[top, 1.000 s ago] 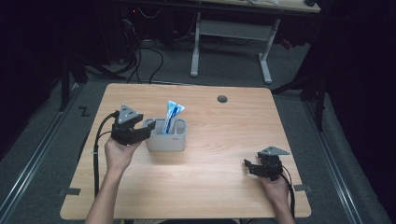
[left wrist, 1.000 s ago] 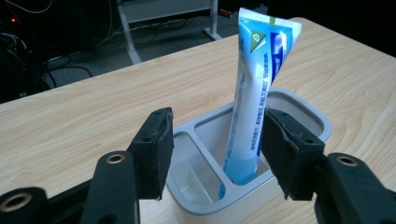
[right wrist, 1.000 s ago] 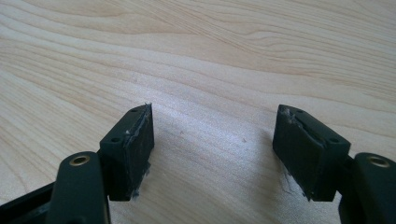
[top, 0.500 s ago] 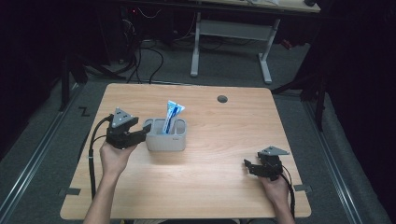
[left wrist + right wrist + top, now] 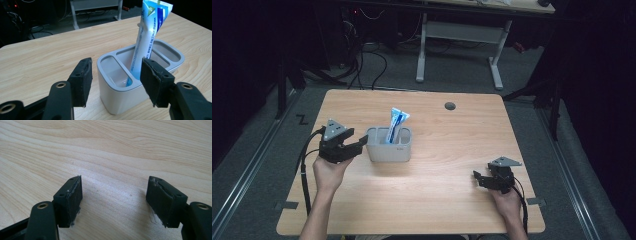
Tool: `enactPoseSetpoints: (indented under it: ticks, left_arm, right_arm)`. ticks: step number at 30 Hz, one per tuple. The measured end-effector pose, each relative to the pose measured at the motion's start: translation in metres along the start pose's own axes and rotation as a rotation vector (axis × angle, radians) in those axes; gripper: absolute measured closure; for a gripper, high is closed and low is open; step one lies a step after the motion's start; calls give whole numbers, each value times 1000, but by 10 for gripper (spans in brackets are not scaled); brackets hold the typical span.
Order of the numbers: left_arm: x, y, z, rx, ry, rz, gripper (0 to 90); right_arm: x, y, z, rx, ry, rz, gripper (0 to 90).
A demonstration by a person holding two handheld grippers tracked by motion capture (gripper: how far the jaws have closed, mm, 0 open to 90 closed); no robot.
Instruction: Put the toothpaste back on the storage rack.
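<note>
A grey holder (image 5: 389, 146) with three compartments stands on the wooden table (image 5: 452, 135), left of centre. A blue and white toothpaste tube (image 5: 396, 125) stands upright in its middle compartment. My left gripper (image 5: 357, 145) is open just left of the holder, jaws apart and empty. In the left gripper view the holder (image 5: 120, 95) sits close ahead between the jaws, and the toothpaste tube (image 5: 146, 42) rises behind the right jaw. My right gripper (image 5: 478, 178) rests open near the table's front right, over bare wood (image 5: 115, 185).
A round cable hole (image 5: 450, 106) lies at the table's back centre. Behind the table stand the white legs of another desk (image 5: 459, 37) and floor cables (image 5: 367, 60). Tape marks (image 5: 286, 205) are on the floor at the left.
My left gripper has drawn back to the left, away from the holder, and down a little. The right gripper has stayed put.
</note>
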State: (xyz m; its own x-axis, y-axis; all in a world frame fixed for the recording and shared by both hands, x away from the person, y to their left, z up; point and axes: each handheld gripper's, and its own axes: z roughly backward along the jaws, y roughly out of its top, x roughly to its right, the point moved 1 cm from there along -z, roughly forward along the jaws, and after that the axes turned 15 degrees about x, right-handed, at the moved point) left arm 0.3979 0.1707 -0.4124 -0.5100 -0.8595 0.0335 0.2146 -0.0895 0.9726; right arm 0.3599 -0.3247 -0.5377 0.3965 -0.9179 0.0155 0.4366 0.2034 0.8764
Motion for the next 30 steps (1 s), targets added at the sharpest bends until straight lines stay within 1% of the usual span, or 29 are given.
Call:
enactPoseSetpoints:
  ticks: [5, 14, 18, 30]
  left_arm:
    - [-3, -3, 4, 6, 14, 10, 433]
    - [-7, -9, 10, 8, 24, 25, 432]
    - [-8, -11, 13, 1, 43, 10, 430]
    - [-16, -14, 24, 12, 57, 26, 428]
  right_arm:
    - [0, 0, 0, 0, -1, -1, 292]
    - [0, 0, 0, 0, 0, 3, 293]
    - [0, 0, 0, -1, 0, 1, 293]
    - [0, 0, 0, -2, 0, 0, 293]
